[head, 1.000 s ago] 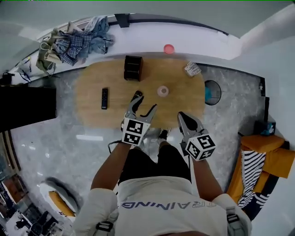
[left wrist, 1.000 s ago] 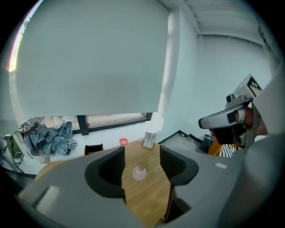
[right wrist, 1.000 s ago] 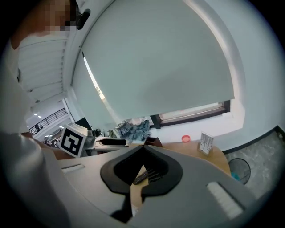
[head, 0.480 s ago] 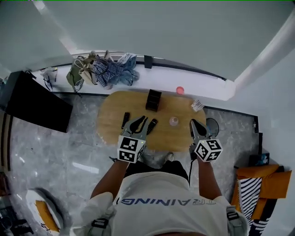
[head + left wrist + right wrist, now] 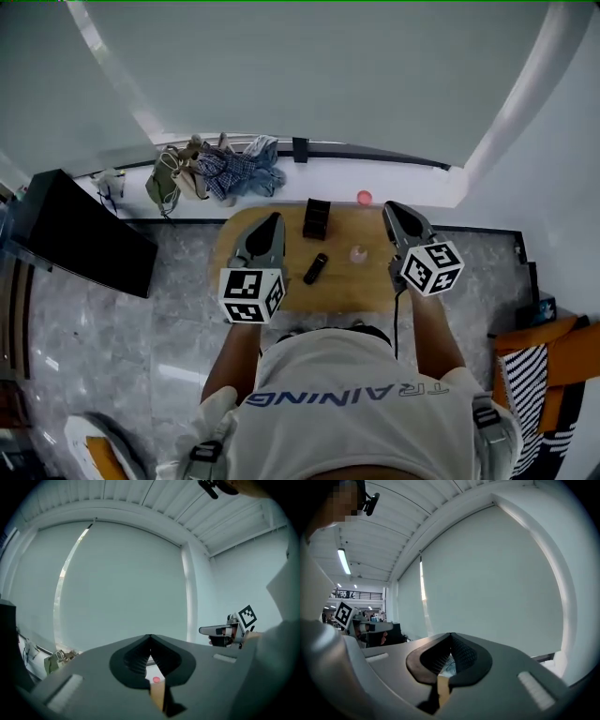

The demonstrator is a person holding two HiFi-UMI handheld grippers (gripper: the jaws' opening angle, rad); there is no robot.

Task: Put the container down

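The container, a small clear cup [image 5: 357, 254], stands upright on the oval wooden table [image 5: 375, 292], far below both grippers and held by neither. My left gripper [image 5: 275, 217] is raised level over the table's left part, jaws shut with nothing between them [image 5: 150, 637]. The right gripper [image 5: 391, 207] is raised over the table's right end, its jaws also shut and empty [image 5: 451, 635]. Both point at the pale window wall. Each gripper view shows the other gripper off to the side: the right one [image 5: 225, 631] and the left one [image 5: 370, 627].
A black box [image 5: 316, 218] and a dark remote [image 5: 315, 268] lie on the table left of the cup. A pink round object [image 5: 364, 198] sits on the white ledge behind. Clothes [image 5: 220, 171] are heaped at the ledge's left. A black cabinet [image 5: 80, 244] stands at left.
The left jaws have gone from open to shut. Both grippers have risen away from the table and now point at the wall. The head view has lifted, so the table looks smaller.
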